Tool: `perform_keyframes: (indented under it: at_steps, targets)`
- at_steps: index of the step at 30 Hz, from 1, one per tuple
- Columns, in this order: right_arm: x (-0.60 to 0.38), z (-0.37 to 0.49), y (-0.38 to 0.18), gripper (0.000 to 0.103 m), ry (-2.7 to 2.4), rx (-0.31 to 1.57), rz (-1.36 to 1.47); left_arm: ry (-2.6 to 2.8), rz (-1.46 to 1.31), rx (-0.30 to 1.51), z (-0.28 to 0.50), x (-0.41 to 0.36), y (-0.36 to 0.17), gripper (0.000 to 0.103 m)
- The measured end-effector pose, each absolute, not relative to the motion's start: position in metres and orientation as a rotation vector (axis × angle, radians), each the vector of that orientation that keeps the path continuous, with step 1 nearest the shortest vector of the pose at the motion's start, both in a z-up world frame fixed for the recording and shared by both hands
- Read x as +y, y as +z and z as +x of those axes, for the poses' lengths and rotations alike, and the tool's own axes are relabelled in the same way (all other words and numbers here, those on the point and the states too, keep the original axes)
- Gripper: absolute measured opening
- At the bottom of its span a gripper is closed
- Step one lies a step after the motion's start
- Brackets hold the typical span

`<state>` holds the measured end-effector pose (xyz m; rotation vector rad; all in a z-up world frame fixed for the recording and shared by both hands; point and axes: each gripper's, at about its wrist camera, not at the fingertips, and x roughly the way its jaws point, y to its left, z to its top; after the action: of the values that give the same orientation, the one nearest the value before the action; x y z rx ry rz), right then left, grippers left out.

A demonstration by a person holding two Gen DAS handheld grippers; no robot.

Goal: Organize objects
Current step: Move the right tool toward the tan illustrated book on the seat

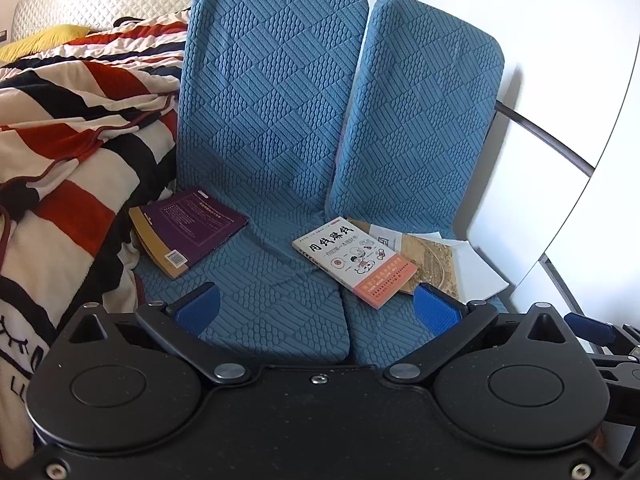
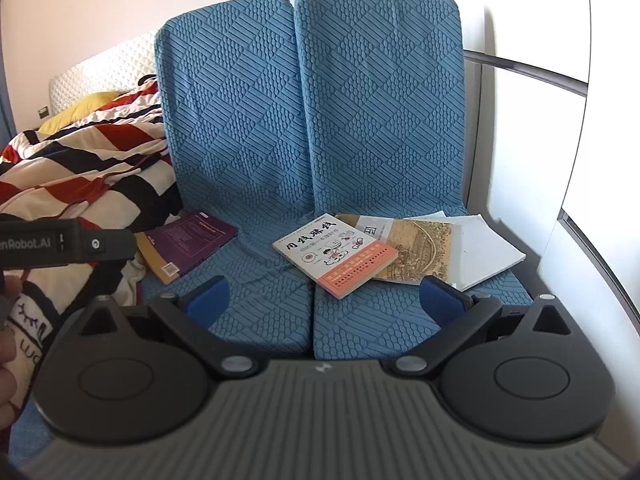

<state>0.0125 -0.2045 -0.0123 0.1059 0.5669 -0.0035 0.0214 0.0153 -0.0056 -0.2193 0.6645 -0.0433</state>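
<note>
Books lie on a blue two-seat sofa (image 1: 280,300) (image 2: 352,320). A purple book (image 1: 188,232) (image 2: 186,242) rests on the left seat by the blanket. A white and orange book (image 1: 356,260) (image 2: 334,254) lies on the right seat, overlapping a tan illustrated book (image 1: 436,264) (image 2: 420,252) and white paper (image 1: 480,272) (image 2: 484,250). My left gripper (image 1: 318,312) hangs open above the seats' front edge, apart from every book. My right gripper (image 2: 326,300) is open too, nothing between its blue pads (image 2: 442,300).
A striped red, black and cream blanket (image 1: 68,168) (image 2: 76,168) is heaped on a bed left of the sofa. A white wall with a dark rail (image 1: 544,136) (image 2: 528,68) bounds the right. The left gripper's body (image 2: 64,246) and a hand show in the right wrist view.
</note>
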Motion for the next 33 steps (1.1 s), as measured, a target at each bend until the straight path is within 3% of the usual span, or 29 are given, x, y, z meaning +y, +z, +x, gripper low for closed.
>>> perform_keyframes:
  at_steps: [33]
  targets:
    - [-0.204, 0.054, -0.038, 0.103, 0.026, 0.665, 0.191, -0.020, -0.209, 0.716, 0.060, 0.026, -0.031, 0.103]
